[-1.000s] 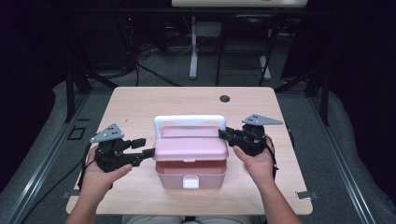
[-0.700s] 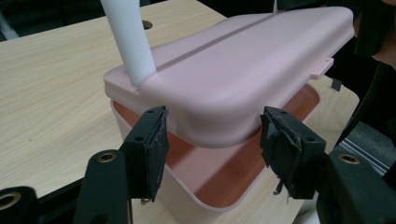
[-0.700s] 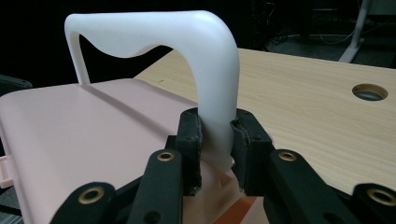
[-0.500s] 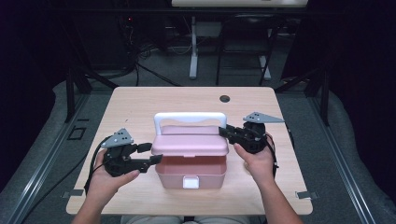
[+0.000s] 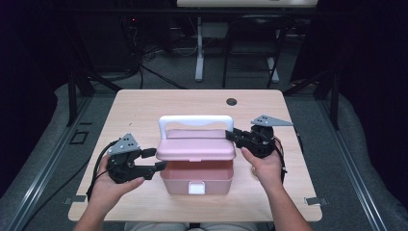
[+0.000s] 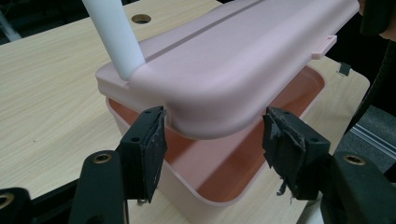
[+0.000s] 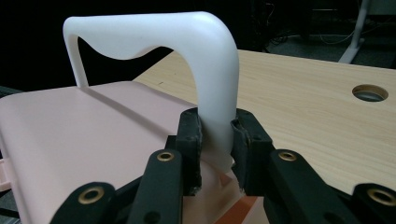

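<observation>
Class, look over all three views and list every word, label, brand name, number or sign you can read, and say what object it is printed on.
There is none to read. The pink storage box, its lid and its white handle are plain, and the wooden table bears no print. The grey plates on the left gripper and right gripper show only holes, no lettering.

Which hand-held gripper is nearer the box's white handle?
Right. The right hand-held gripper is clamped on the white handle at its base; the left hand-held gripper sits open at the pink lid's lower left corner.
</observation>
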